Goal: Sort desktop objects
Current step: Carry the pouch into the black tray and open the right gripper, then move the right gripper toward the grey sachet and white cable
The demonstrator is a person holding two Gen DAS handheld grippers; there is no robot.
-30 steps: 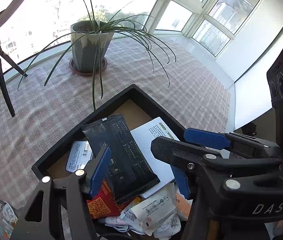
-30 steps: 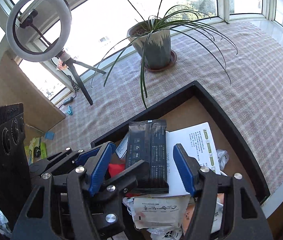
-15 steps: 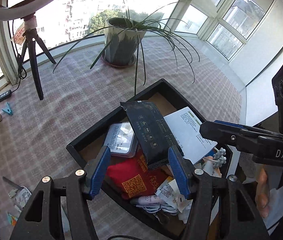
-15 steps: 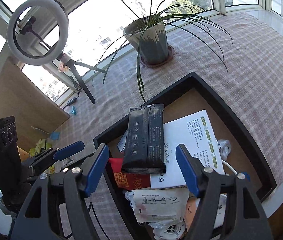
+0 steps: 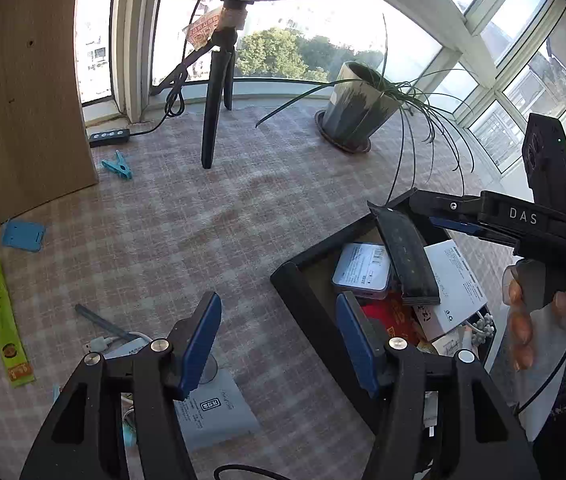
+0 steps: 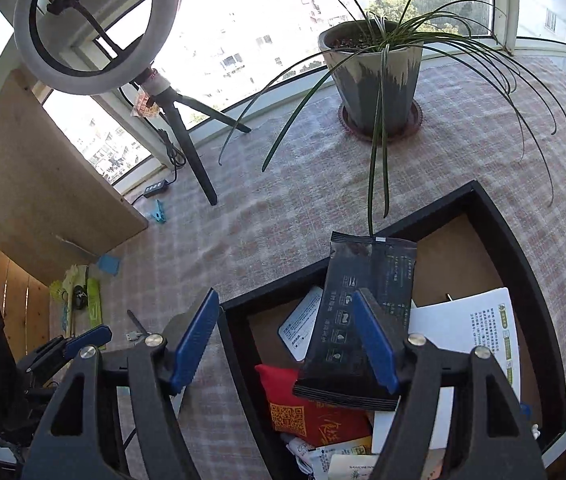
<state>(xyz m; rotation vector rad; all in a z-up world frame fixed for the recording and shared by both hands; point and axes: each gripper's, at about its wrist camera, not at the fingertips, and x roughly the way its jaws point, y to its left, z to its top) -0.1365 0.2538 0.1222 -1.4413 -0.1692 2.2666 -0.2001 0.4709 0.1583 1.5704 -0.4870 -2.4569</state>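
Observation:
A black tray on the checked tablecloth holds a black packet lying across a white box, a red packet and a white leaflet. My left gripper is open above the tray's near-left corner and the cloth, with nothing between its fingers. My right gripper is also open and empty, over the tray's left wall. Its right finger stands in front of the black packet. The red packet and leaflet lie below it.
Left of the tray lie a grey-white packet, a USB cable, a green stick packet, a blue card and a blue clothespin. A ring-light tripod and a potted plant stand behind. A hand holds the right gripper.
Both grippers have swung left, from over the tray's contents toward its left edge. The left one now faces the cloth and the loose items there. The tray's contents have not moved.

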